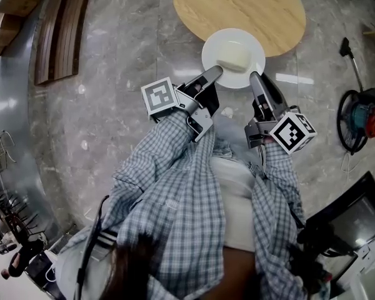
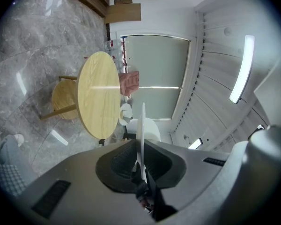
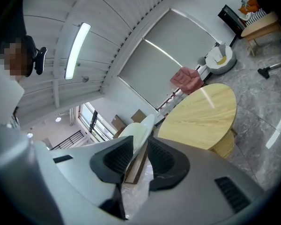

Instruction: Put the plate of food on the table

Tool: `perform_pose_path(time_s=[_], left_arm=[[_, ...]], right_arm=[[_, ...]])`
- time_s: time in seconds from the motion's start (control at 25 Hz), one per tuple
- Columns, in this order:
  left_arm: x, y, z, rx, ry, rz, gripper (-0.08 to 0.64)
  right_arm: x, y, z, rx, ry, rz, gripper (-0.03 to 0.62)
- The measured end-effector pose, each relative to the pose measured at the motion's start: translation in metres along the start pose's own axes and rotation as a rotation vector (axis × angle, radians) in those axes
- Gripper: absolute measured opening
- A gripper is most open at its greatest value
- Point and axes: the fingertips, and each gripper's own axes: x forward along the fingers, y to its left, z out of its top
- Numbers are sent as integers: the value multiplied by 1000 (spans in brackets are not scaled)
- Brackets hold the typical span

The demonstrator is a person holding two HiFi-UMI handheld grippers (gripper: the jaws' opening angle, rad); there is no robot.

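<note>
1. the plate (image 1: 233, 58) is a plain round white one, smooth and glossy, with a shallow rim. the food (image 1: 232, 57) on it is a pale yellowish block with soft rounded corners, sitting about dead centre.
2. the table (image 1: 237, 8) is a round light-wood top with visible grain and a matte finish. in the left gripper view there's a smaller round wooden stool (image 2: 64, 97) tucked under it.
3. the floor (image 1: 112, 105) is grey marble-look tile, polished enough to show streaks of light.
4. your left gripper (image 1: 214, 72) is clamped on the near-left rim of the plate. in its own view the plate runs edge-on as a thin white line right between the ribbed black pads, which are squeezed onto it.
5. your right gripper (image 1: 255, 77) is pinching the near-right rim. its pads sit a bit wider, with the pale rim wedged between them.
6. so the plate hangs out in front of both sets of jaws, carried level between them. from the head view its far half overlaps the near edge of the table and its near half is over the floor. the left gripper view shows a gap between plate and tabletop, so it's not set down.
7. your checked sleeves (image 1: 175, 167) are cotton-looking plaid, blue and white.
</note>
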Motion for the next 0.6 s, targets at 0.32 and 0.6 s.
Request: perform_pose_path(time_s=[0.32,0.6], left_arm=[[19,-2,14,9,-70,-18,34],[43,0,25,4,-112,-27,34]], right_arm=[[20,-12,19,-36,53,40,103],[35,-28,38,-38,82,65,103]])
